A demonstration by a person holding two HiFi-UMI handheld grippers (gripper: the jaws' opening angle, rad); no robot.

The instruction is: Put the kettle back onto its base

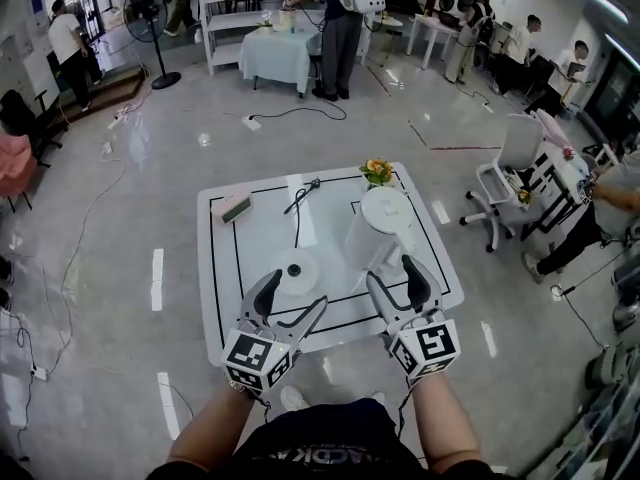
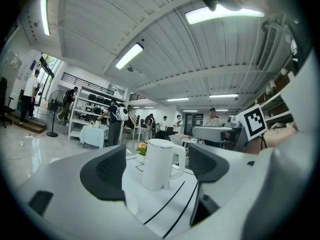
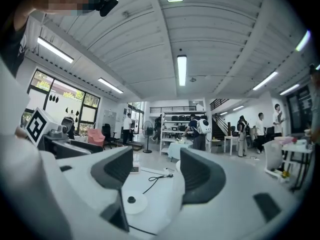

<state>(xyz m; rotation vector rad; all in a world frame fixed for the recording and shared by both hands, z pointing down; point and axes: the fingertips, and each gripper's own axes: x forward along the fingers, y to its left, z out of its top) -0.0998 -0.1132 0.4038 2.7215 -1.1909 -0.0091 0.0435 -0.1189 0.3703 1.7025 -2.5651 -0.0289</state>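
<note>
Head view: a white table (image 1: pixel 228 268) ruled with black lines stands on a glossy grey floor in an open workroom with a pedestal fan (image 1: pixel 148 16) and a white office chair (image 1: pixel 503 173). The white kettle (image 1: pixel 378 230) stands on the tabletop at 2 o'clock from its round base (image 1: pixel 296 272), apart from it. The left gripper (image 1: pixel 298 289) and the right gripper (image 1: pixel 392 270) both have their jaws spread. Print on the dark shorts is cut off.

Left gripper view: the kettle (image 2: pixel 160 164) stands ahead between the parted jaws, untouched.

Right gripper view: the base (image 3: pixel 134 202) and its cord (image 3: pixel 152 176) show; the pale shape by the right jaw is probably the kettle.
</note>
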